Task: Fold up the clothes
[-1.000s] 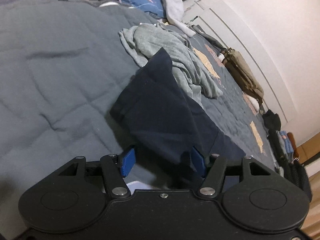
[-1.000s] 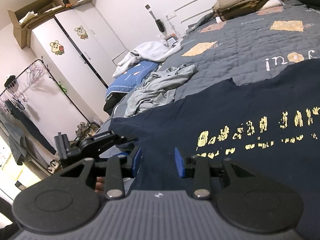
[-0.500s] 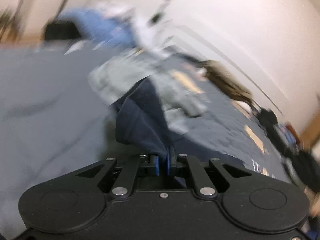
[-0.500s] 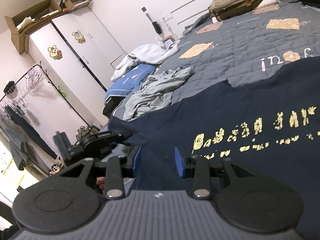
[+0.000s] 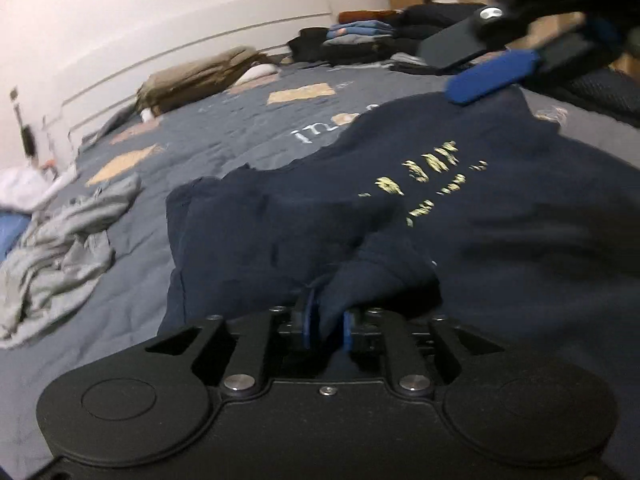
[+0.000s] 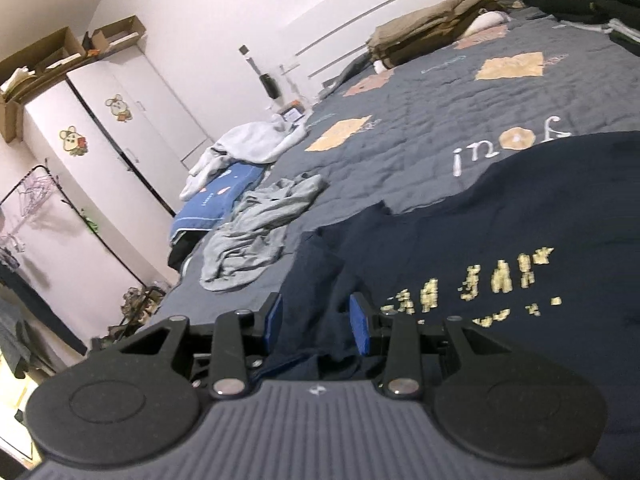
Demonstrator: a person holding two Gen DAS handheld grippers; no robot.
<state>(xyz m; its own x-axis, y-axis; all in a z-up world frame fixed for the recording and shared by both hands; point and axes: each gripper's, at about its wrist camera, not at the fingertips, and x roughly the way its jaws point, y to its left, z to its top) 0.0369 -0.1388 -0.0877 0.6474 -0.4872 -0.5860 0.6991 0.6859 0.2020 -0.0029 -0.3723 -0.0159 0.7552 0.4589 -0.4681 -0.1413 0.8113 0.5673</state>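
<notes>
Left wrist view: left gripper point(image 5: 327, 326) was pinched tight on a bunched fold of the navy T-shirt point(image 5: 500, 216), blue pads nearly together with cloth between. Shirt was soft matte knit with cracked gold lettering point(image 5: 424, 182), lying across the quilted grey bedspread point(image 5: 224, 136), 1 side folded over into a lumpy flap. Crumpled grey garment point(image 5: 60, 248) lay just beside the shirt's edge. Folded khaki pile point(image 5: 196, 76) and dark folded stack point(image 5: 360, 36) sat near the wall. Right gripper point(image 5: 516, 60) was blurred above the shirt's far edge; its blue fingers looked apart.

Right wrist view: right gripper point(image 6: 316, 322) stood wide, 2 blue pads apart over rumpled navy T-shirt point(image 6: 520, 208) fabric, gripping nothing. Grey garment point(image 6: 260, 232), blue pillow point(image 6: 216, 200), white wardrobe point(image 6: 100, 152) beyond.
</notes>
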